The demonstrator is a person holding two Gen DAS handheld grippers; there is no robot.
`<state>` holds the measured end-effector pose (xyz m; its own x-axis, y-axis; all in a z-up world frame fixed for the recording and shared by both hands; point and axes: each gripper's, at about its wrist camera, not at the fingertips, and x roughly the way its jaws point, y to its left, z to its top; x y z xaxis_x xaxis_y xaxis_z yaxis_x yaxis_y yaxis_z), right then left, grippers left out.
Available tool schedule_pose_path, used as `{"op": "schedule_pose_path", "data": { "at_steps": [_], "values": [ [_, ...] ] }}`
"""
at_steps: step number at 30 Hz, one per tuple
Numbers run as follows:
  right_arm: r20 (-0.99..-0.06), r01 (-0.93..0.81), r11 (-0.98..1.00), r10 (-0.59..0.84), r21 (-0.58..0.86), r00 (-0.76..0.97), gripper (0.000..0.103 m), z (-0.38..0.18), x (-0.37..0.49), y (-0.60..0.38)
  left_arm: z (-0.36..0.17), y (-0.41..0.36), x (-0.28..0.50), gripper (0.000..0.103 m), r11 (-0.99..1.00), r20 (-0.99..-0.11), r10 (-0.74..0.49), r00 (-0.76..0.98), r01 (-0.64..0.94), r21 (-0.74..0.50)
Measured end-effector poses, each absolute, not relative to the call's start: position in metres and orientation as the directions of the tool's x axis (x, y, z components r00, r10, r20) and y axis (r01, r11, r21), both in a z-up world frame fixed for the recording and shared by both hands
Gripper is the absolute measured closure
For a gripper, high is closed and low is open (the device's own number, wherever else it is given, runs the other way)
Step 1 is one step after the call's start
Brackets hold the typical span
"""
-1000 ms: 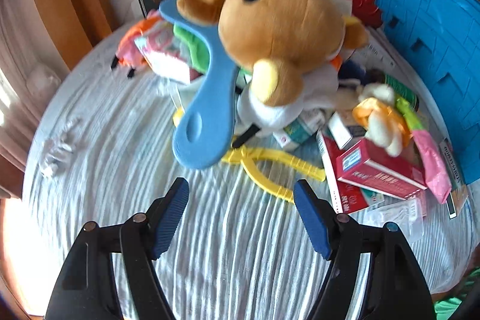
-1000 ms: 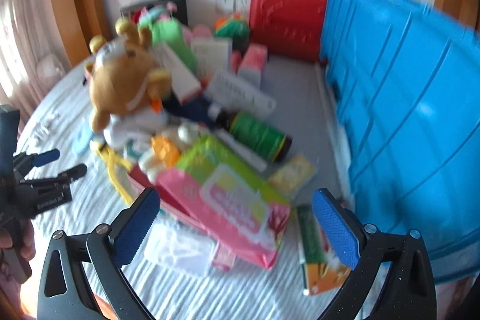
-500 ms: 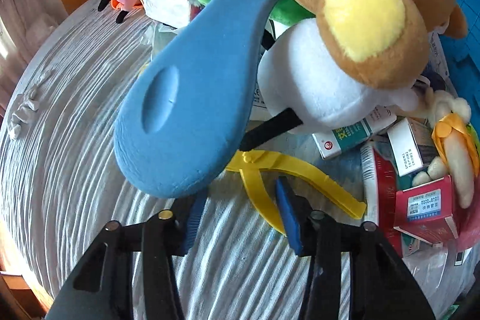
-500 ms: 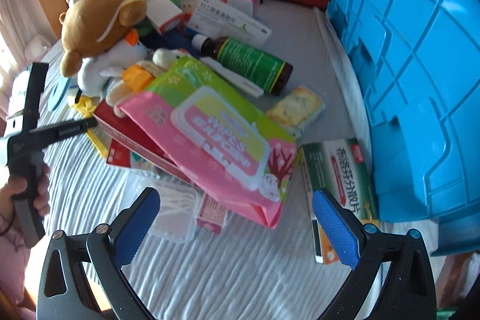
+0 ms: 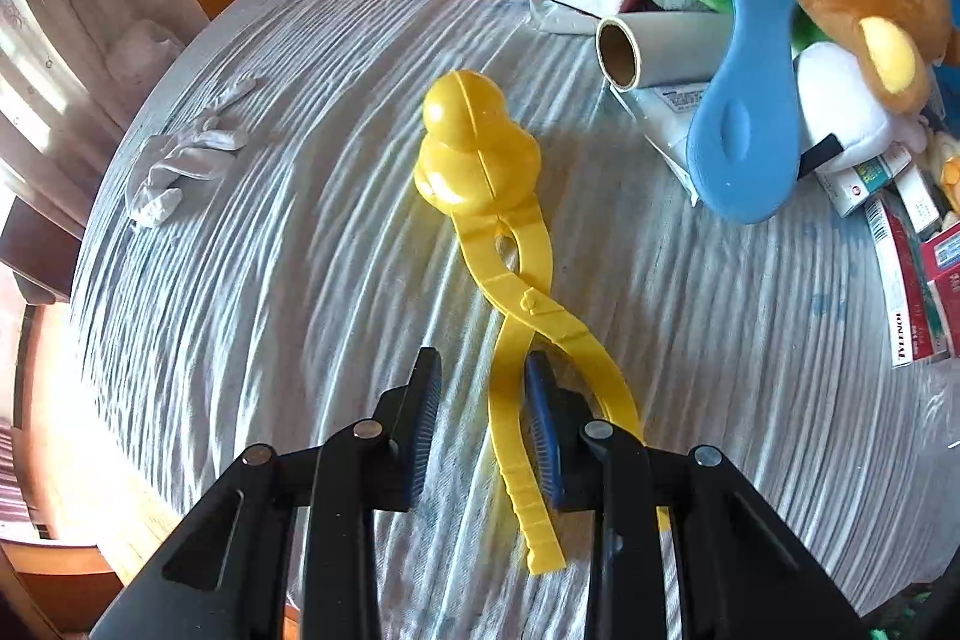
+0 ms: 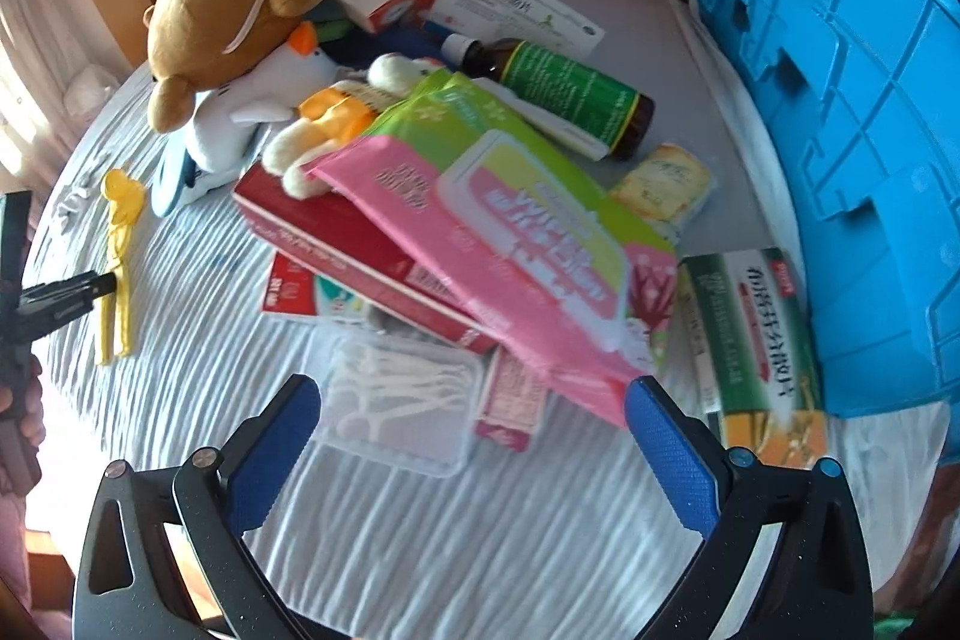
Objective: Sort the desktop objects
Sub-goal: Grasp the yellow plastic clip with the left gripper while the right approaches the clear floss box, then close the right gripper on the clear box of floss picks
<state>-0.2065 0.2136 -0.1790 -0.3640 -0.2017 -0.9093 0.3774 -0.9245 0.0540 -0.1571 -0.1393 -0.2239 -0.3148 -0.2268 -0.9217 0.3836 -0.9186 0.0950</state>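
The left gripper (image 5: pixel 483 418) has its jaws narrowed around one handle of the yellow duck tongs (image 5: pixel 507 280), which lie on the striped cloth (image 5: pixel 270 280) clear of the pile (easier to sort alone). Half a second ago the tongs sat under the blue paddle (image 5: pixel 741 100). The right gripper (image 6: pixel 471 436) hovers wide open, empty.

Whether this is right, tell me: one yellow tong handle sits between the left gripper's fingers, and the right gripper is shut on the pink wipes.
Wrong on the right gripper: its jaws stand wide open, holding nothing, with the wipes lying beyond them, as the right wrist view shows. The rest holds.
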Motion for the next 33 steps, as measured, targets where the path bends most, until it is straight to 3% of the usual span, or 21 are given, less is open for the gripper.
{"op": "schedule_pose_path", "data": {
  "at_steps": [3,7,14,28,29,33],
  "values": [
    [-0.913,0.365,-0.929,-0.199,0.060,-0.356,0.000,-0.182,-0.203,0.211,-0.202,-0.140,-0.155,0.073,-0.923,-0.905,-0.209,-0.369,0.382,0.058],
    [-0.916,0.331,-0.941,-0.193,0.070,-0.353,0.000,-0.188,-0.202,0.212,-0.190,-0.142,-0.171,0.059,-0.914,-0.879,-0.244,-0.410,0.400,0.067],
    [-0.928,0.284,-0.956,-0.170,0.073,-0.333,0.000,-0.199,-0.196,0.213,-0.228,-0.169,-0.197,0.058,-0.883,-0.894,-0.262,-0.365,0.464,0.070],
    [-0.943,0.223,-0.964,-0.205,0.147,-0.263,0.001,-0.225,-0.200,0.198,-0.242,-0.152,-0.199,0.058,-0.940,-0.905,-0.175,-0.388,0.339,0.036],
    [-0.942,0.238,-0.956,-0.228,0.169,-0.246,0.002,-0.227,-0.199,0.194,-0.242,-0.153,-0.196,0.066,-0.942,-0.903,-0.169,-0.395,0.335,0.029],
    [-0.923,0.346,-0.905,-0.329,0.248,-0.198,0.006,-0.224,-0.195,0.156,-0.239,-0.154,-0.181,0.070,-0.955,-0.906,-0.153,-0.394,0.295,0.033]
  ]
}}
